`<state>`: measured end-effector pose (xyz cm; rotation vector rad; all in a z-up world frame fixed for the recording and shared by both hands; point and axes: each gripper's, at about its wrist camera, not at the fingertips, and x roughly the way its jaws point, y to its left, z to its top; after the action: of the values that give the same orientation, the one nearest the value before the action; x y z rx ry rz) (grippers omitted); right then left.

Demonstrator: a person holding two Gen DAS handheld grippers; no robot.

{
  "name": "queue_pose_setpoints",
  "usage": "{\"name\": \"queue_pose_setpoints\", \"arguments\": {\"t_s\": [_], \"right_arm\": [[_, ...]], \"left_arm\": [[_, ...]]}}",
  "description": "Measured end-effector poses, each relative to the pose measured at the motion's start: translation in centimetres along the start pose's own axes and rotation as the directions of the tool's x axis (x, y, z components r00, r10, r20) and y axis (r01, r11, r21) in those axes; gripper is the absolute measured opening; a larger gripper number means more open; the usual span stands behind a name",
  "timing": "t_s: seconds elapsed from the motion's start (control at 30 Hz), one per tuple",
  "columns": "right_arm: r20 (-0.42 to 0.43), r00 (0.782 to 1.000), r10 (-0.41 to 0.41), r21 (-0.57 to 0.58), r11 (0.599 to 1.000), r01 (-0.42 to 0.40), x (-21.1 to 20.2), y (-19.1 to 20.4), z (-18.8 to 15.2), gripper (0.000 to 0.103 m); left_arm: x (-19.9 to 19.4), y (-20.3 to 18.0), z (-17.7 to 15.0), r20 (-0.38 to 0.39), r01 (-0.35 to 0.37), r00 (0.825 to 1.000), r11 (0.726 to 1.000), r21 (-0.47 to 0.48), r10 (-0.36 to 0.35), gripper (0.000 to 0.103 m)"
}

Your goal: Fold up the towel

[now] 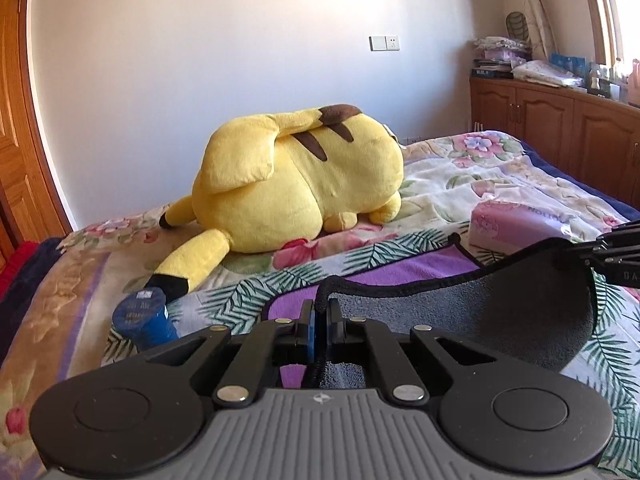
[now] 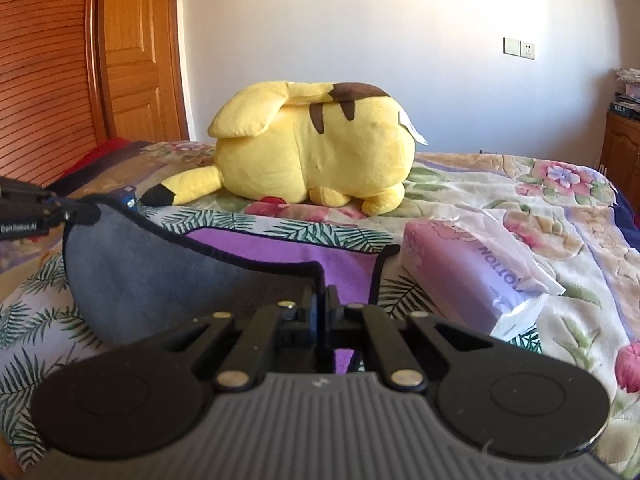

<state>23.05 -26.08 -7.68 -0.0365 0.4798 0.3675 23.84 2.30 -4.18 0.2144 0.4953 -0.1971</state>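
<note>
Grey-and-purple microfibre towel (image 1: 520, 312) hangs lifted off the floral bed (image 1: 460, 176), left tool (image 1: 319, 320) and right tool (image 2: 322, 300) each clamped on a corner, ready to fold.

my matte black plastic left gripper (image 1: 320, 316) bites the fuzzy grey towel (image 1: 532, 320); pikachu plush (image 1: 296, 184) looks velvety, wardrobe door (image 2: 132, 48) glossy wood.

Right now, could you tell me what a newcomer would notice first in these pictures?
The big yellow plush toy lying on the flowered bed near the far wall catches the eye first. In front of it, both tongs, left and right, are shut on the towel, gray on one side, purple on the other, lifting its near edge. A pink tissue pack lies to the right.
</note>
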Motion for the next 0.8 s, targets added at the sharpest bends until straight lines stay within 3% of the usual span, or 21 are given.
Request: {"name": "queue_pose_setpoints", "arguments": {"t_s": [0.8], "right_arm": [[0.015, 1.0, -0.021, -0.062, 0.998, 0.022, 5.2, -1.7, 2.2, 0.003]], "left_arm": [[5.0, 1.0, 0.5, 0.035, -0.089, 0.995, 0.996, 0.012, 0.089, 0.0]]}}
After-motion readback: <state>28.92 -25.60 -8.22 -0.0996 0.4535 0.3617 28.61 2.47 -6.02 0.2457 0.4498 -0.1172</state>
